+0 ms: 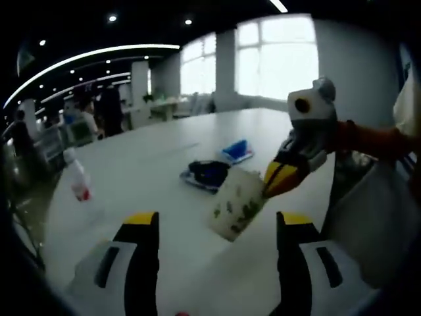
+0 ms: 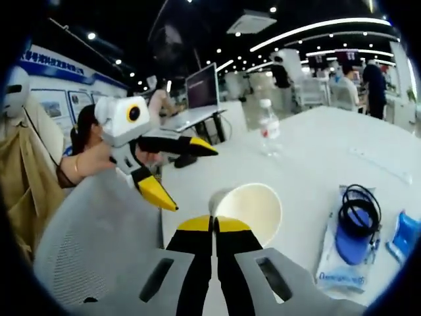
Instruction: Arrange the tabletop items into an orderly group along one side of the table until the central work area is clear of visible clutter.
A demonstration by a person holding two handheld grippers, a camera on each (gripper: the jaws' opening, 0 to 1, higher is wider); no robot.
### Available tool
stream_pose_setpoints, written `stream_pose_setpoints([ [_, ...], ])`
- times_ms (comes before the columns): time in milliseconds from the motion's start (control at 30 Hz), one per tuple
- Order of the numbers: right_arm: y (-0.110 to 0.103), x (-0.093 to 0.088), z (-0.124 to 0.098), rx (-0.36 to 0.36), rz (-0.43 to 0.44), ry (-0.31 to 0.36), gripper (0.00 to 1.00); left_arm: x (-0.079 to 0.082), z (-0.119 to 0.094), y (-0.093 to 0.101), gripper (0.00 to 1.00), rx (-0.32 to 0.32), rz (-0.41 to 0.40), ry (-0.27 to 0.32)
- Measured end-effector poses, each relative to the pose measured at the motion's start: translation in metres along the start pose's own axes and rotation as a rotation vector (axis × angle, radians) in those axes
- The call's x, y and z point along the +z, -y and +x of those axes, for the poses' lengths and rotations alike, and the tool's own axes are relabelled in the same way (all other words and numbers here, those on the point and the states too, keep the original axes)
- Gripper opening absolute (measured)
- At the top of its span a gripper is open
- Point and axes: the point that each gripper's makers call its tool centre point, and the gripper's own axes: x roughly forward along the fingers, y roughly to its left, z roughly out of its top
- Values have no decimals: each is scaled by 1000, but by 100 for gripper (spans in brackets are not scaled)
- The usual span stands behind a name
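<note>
Left tongs: released, jaws spread wide apart; they rise from the bottom of the left gripper view (image 1: 217,227) and appear again at the left centre of the right gripper view (image 2: 187,168), hanging in the air with nothing between them.
Right tongs: clenched on the rim of a paper cup; the jaws sit pressed together at lower centre of the right gripper view (image 2: 214,224), and in the left gripper view they reach in from the right (image 1: 276,181).
Paper cup: white with green specks, tilted, at the centre of the left gripper view (image 1: 238,203); its open mouth faces the camera in the right gripper view (image 2: 253,207).
Tabletop: white and broad (image 1: 164,151).
Cable pouch: a clear packet with a coiled black cable and a blue part, lying flat at the lower right of the right gripper view (image 2: 352,230), just behind the cup in the left gripper view (image 1: 207,174).
Blue packet: beside the pouch, toward the frame's right edge (image 2: 404,237).
Water bottle: upright, well apart from the cup, upper centre (image 2: 268,128).
Laptop: open, at the tabletop's far edge (image 2: 200,95).
Grey chair back: lower left, beside the tabletop (image 2: 99,243).
</note>
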Motion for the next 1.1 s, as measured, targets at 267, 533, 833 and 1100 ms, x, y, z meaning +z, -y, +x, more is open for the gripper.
stream_pose_setpoints([
  [267,-13,-8,7,17,-118,-122,1,-7,4,8,75,-27,50,-40],
  [533,-35,-13,12,86,-280,-218,1,-11,7,18,75,-64,102,-68],
  [833,-46,-17,13,137,-388,-271,1,-22,8,27,70,-104,158,-121],
  [1100,-55,-23,16,175,-485,-323,1,-27,7,39,55,-165,180,-142],
])
